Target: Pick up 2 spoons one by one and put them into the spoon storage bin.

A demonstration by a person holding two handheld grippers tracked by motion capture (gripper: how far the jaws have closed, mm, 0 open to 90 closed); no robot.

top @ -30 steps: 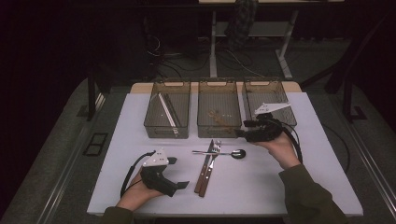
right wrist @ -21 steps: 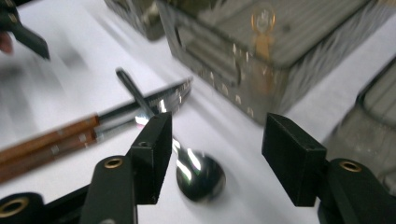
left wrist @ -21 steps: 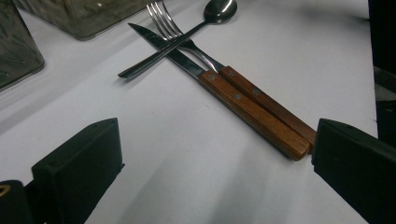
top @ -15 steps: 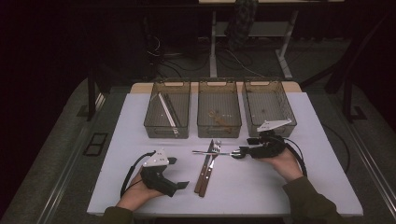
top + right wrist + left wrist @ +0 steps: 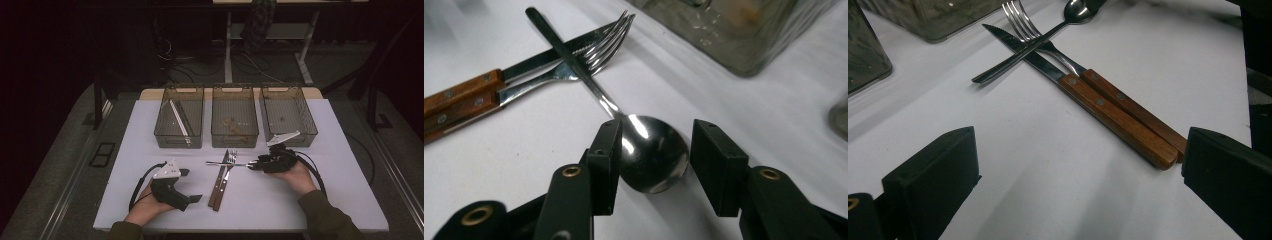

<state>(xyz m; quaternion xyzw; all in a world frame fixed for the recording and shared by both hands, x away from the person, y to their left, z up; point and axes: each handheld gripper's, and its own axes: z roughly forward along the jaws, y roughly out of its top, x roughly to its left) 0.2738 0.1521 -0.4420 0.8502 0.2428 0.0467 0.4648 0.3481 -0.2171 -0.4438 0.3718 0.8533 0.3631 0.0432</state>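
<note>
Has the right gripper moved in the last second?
Yes. The right gripper came down from the right bin to the spoon, its jaws closing around the bowl, right jaw still clear.

The high view is fixed above the person's side of the counter [image 5: 320,200] and faces forward and down, from far enough off to take in its whole top, the three bins [image 5: 235,117] and the floor beyond. The left gripper view sits low and close over the counter, facing the knife [image 5: 1088,95], fork [image 5: 1073,62] and spoon [image 5: 1038,42]. The right gripper view is closer yet, facing the spoon bowl from the opposite side. All three views share this crossed cutlery.
</note>
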